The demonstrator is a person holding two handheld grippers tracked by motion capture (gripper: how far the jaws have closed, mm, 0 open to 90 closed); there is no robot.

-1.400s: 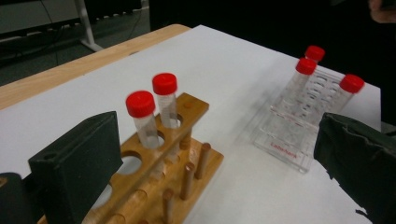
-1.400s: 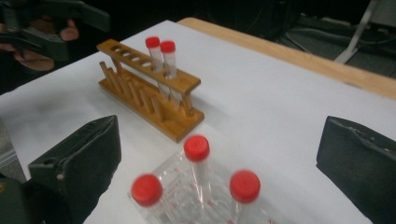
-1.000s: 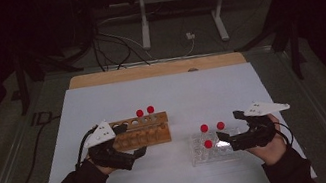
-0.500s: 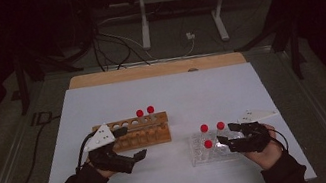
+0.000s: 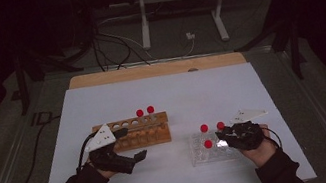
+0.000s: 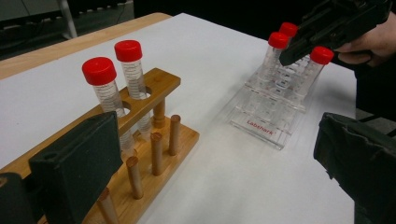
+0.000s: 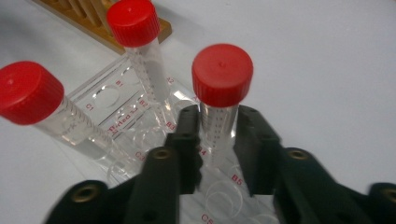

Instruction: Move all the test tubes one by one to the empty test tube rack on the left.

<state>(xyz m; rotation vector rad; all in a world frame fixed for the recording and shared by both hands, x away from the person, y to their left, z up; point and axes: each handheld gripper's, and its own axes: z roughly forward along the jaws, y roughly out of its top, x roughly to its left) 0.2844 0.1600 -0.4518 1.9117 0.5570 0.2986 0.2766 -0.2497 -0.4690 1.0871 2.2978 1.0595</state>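
Observation:
A clear plastic rack (image 5: pixel 198 159) (image 6: pixel 261 119) (image 7: pixel 107 105) holds three red-capped tubes. My right gripper (image 5: pixel 221 135) (image 7: pixel 219 140) reaches it from the right. Its jaws have just been closing and now press on the nearest tube (image 7: pixel 222 74) (image 5: pixel 221 125) just below its cap. The other two tubes (image 7: pixel 133 21) (image 7: pixel 28 91) stand beyond and to the left. A wooden rack (image 5: pixel 131 136) (image 6: pixel 154 93) carries two more red-capped tubes (image 5: pixel 145 111) (image 6: pixel 114 63). My left gripper (image 5: pixel 138 156) (image 6: pixel 217 172) is open and empty in front of the wooden rack.
The racks stand on a white sheet (image 5: pixel 191 91) over a wooden tabletop (image 5: pixel 157 69). The right gripper (image 6: pixel 299 44) and its hand show in the left gripper view above the clear rack. Cables and a metal stand (image 5: pixel 177 12) lie on the floor behind.
The right gripper has sunk toward the clear rack and its jaws have closed around a tube. The left gripper has stayed in place.

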